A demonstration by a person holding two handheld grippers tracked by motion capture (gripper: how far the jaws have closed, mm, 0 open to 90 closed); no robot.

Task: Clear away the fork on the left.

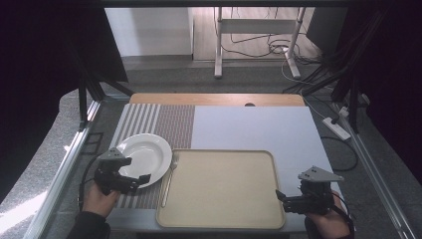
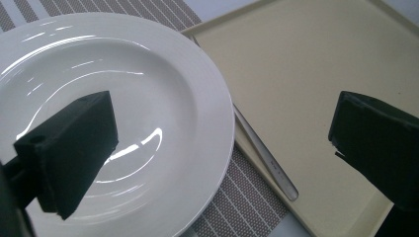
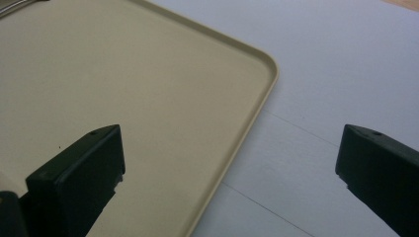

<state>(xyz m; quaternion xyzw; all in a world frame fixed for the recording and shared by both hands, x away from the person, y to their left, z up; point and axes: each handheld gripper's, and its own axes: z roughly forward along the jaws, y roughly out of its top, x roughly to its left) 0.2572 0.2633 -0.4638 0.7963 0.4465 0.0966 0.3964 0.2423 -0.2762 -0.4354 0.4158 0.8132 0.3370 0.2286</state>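
The plate point(image 2: 163, 79) is glossy white ceramic. The tray point(image 2: 316, 74) looks like matt beige plastic. The mat point(image 2: 237, 210) is woven striped cloth. The fork point(image 2: 267, 158) is brushed metal. The jaws are matt black.

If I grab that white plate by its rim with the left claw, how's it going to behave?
The white plate looks glossy, with bright reflections, so its rim may be slippery in the open left claw. It appears rigid and ceramic-like, so probably fairly heavy for its size and breakable if dropped. Held by one edge it would likely tilt; pushed, it may slide over the striped placemat.
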